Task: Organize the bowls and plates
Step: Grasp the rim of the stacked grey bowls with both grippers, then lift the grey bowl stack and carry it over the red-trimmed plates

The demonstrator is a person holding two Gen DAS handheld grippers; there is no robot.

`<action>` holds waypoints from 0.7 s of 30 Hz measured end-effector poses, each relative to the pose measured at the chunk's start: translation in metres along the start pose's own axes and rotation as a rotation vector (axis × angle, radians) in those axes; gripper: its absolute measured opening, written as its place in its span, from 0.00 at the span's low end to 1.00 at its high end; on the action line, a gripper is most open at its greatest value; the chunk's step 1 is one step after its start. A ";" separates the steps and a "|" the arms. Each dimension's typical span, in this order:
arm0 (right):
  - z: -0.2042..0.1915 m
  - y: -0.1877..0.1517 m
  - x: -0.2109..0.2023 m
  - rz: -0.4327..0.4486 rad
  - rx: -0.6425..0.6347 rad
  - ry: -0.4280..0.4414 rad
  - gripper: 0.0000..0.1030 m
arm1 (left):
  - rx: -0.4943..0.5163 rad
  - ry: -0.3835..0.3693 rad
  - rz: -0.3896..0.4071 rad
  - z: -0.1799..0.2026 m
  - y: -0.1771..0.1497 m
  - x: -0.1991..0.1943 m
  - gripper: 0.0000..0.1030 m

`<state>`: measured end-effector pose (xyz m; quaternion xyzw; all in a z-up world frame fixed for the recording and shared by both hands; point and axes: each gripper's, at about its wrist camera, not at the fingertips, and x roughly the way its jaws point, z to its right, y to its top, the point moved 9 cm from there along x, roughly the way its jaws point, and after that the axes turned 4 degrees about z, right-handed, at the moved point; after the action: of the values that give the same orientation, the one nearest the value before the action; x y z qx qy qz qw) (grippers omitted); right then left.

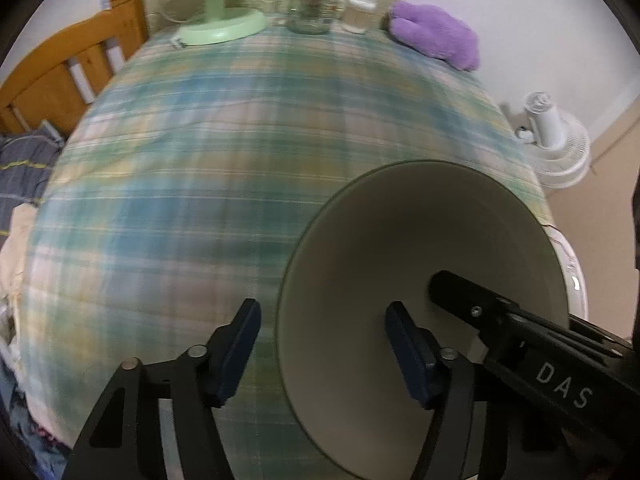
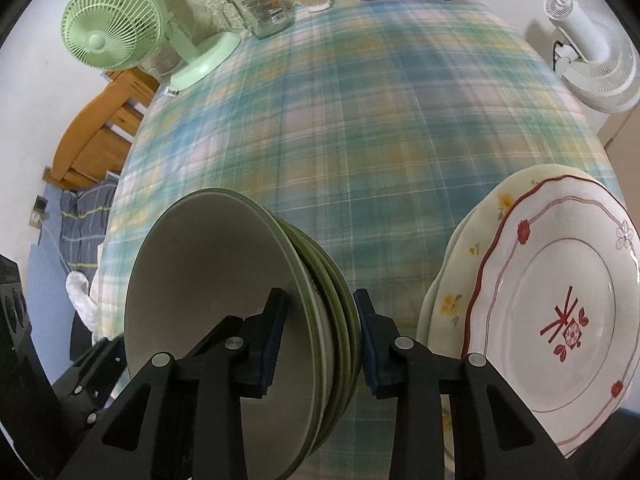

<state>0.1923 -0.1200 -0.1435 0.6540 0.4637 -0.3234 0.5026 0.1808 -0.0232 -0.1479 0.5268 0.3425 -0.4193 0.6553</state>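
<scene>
Right gripper (image 2: 320,340) clamped across the rim of the stacked green bowls (image 2: 224,300), low on the plaid tablecloth (image 2: 340,128) at about 7 o'clock. Flowered plates (image 2: 552,312) stacked just beside, at 4 o'clock. Left gripper (image 1: 320,352) straddling the bowl rim at 5 o'clock (pads apparently not pressing).

bowls (image 2: 224,300): stack, count unclear | plates (image 2: 560,320): 2 | fans (image 2: 116,28): 2 | jars (image 2: 260,4): 2
</scene>
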 end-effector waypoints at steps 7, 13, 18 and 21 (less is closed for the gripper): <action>0.000 -0.001 -0.001 0.018 0.036 -0.033 0.38 | 0.025 -0.120 -0.005 0.008 0.001 0.005 0.50; -0.001 -0.003 -0.001 0.027 0.037 -0.064 0.38 | 0.057 -0.170 0.001 0.011 0.002 0.005 0.48; -0.001 -0.002 -0.001 0.032 0.052 -0.089 0.40 | 0.049 -0.203 -0.003 0.008 0.003 0.006 0.47; -0.002 -0.003 -0.002 0.037 0.066 -0.096 0.40 | 0.046 -0.208 -0.036 0.007 -0.001 0.004 0.47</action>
<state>0.1886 -0.1188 -0.1420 0.6625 0.4161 -0.3602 0.5082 0.1818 -0.0314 -0.1505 0.4893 0.2723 -0.4911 0.6673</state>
